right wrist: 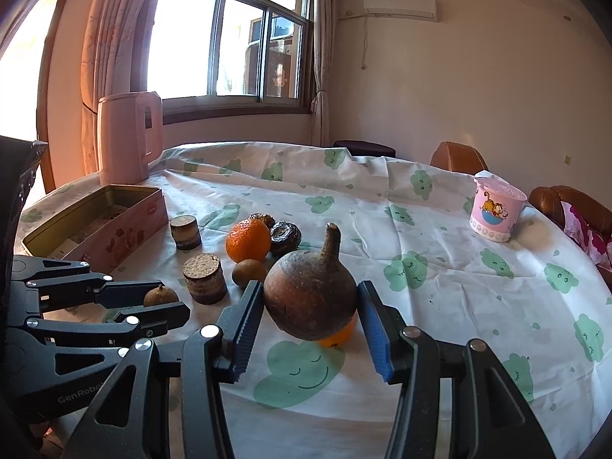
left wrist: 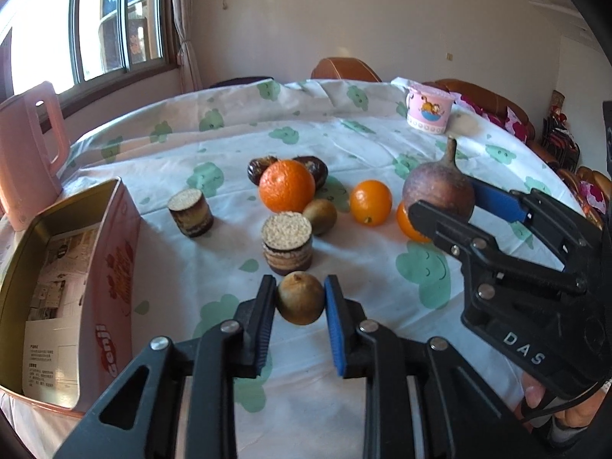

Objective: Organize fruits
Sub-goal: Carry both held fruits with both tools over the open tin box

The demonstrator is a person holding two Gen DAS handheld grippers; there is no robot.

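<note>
My left gripper (left wrist: 300, 306) is shut on a small brown round fruit (left wrist: 300, 303), held above the tablecloth; it also shows in the right wrist view (right wrist: 160, 295). My right gripper (right wrist: 310, 306) is shut on a large brown-purple fruit with a stem (right wrist: 310, 294), also in the left wrist view (left wrist: 440, 191). On the cloth lie a big orange (left wrist: 287, 186), a smaller orange (left wrist: 371, 202), another orange (left wrist: 409, 223) partly hidden behind the right gripper, a kiwi (left wrist: 320, 216), two dark wrinkled fruits (left wrist: 311, 170) and two short cut stalk pieces (left wrist: 287, 243).
An open pink tin box (left wrist: 111, 267) stands at the left, with a pink kettle (left wrist: 26, 153) behind it. A pink cartoon cup (left wrist: 428, 111) stands at the far right. Brown chairs (left wrist: 344, 69) ring the round table (left wrist: 382, 401).
</note>
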